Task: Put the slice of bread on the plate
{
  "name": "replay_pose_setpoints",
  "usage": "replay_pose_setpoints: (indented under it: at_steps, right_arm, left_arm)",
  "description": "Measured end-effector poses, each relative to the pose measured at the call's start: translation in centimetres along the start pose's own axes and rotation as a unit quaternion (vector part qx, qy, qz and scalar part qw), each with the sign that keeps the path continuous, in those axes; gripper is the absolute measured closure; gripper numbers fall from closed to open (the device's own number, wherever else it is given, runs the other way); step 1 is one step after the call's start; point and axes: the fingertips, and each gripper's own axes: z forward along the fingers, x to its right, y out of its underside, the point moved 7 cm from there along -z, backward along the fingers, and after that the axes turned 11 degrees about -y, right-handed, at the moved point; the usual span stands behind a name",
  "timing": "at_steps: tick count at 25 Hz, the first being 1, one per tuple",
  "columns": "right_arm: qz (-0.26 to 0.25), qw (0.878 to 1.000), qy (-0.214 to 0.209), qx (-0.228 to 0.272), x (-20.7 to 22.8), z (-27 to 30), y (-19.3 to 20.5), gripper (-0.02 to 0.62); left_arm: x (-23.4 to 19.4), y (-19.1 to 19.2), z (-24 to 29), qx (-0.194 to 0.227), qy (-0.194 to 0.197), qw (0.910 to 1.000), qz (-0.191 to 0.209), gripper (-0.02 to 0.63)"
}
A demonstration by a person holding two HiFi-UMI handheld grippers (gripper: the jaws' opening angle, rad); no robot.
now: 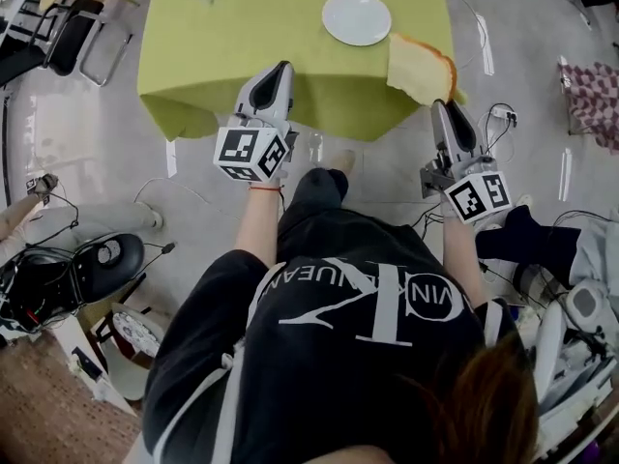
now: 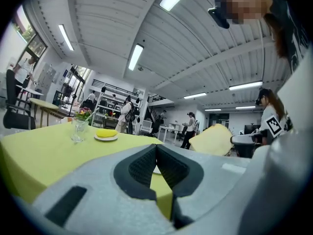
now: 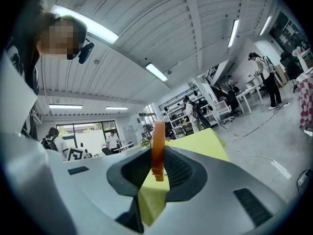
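Slice of bread (image 1: 422, 69): pale soft crumb, thin brown crust, squarish. Pinched at its edge in right gripper (image 1: 441, 106), jaws part-closed on it, above the table's near right corner. Step looks like the carry; slice not yet over plate (image 1: 357, 17).
Plate: white, round, glossy, bare, on matte lime tablecloth (image 1: 242, 46).
Next, probably: bring slice leftward over plate, lower flat, release.
Left gripper (image 1: 281, 68): jaws together, empty.

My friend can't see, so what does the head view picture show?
Seen from above, a person's right gripper holds a slice of bread at the corner of a green table, near a white plate. The left gripper is empty.
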Motion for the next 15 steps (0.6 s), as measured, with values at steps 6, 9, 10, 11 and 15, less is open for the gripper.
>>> replay_pose_setpoints:
  at_steps: [6, 9, 10, 11, 15]
  right_arm:
    - [0.01, 1.0, -0.001, -0.006, 3.0, 4.2, -0.2, 0.515]
    - [0.013, 1.0, -0.002, -0.007, 3.5, 5.8, -0.5, 0.515]
    - [0.015, 1.0, -0.003, -0.007, 3.7, 6.3, -0.6, 0.515]
    - [0.017, 1.0, -0.004, -0.008, 4.0, 6.7, -0.7, 0.515]
    - [0.034, 0.999, -0.007, -0.015, 4.6, 7.5, -0.6, 0.515]
  left_arm:
    - [-2.1, -0.6, 4.9, -0.002, -0.002, 1.0, -0.002, 0.603]
    - [-2.8, -0.9, 6.2, -0.003, 0.002, 1.0, -0.002, 0.603]
    - [-2.8, -0.8, 6.8, -0.004, 0.004, 1.0, -0.003, 0.603]
    - [-2.8, -0.8, 7.4, -0.006, 0.005, 1.0, -0.004, 0.603]
    - [-2.0, -0.1, 8.7, -0.018, 0.015, 0.9997, -0.009, 0.603]
